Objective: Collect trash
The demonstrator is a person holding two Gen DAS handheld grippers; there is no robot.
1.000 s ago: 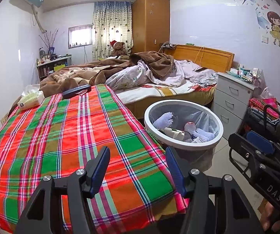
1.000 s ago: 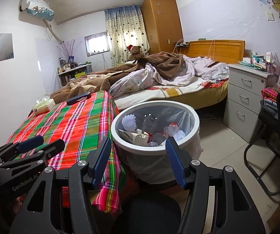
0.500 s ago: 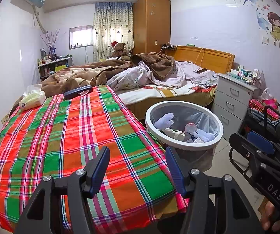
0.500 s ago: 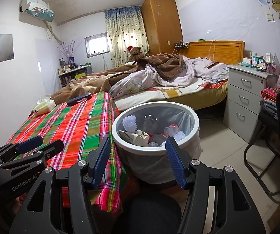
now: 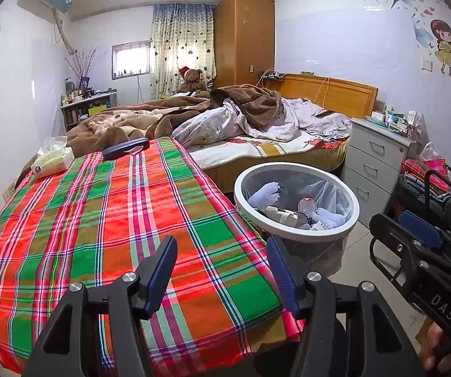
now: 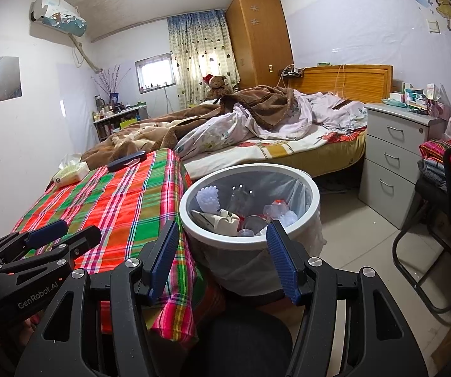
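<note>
A round white-rimmed trash bin [image 5: 294, 235] with a clear liner stands on the floor at the right of the plaid-covered table [image 5: 99, 220]. It holds bottles, cartons and white foam pieces [image 6: 208, 199]. My left gripper [image 5: 222, 264] hovers over the table's near right corner, open with nothing between its blue pads. In the right wrist view my right gripper [image 6: 222, 251] is open and empty just in front of the bin [image 6: 250, 235], and the left gripper [image 6: 46, 245] shows at the lower left. The right gripper [image 5: 414, 242] appears at the right edge of the left wrist view.
A tissue pack [image 5: 52, 160] and a dark blue case [image 5: 125, 149] lie at the table's far end. Behind are an unmade bed [image 5: 257, 125], a grey drawer unit [image 5: 373, 160] and a wardrobe [image 5: 244, 37]. A black chair with folded clothes [image 6: 445, 169] stands right.
</note>
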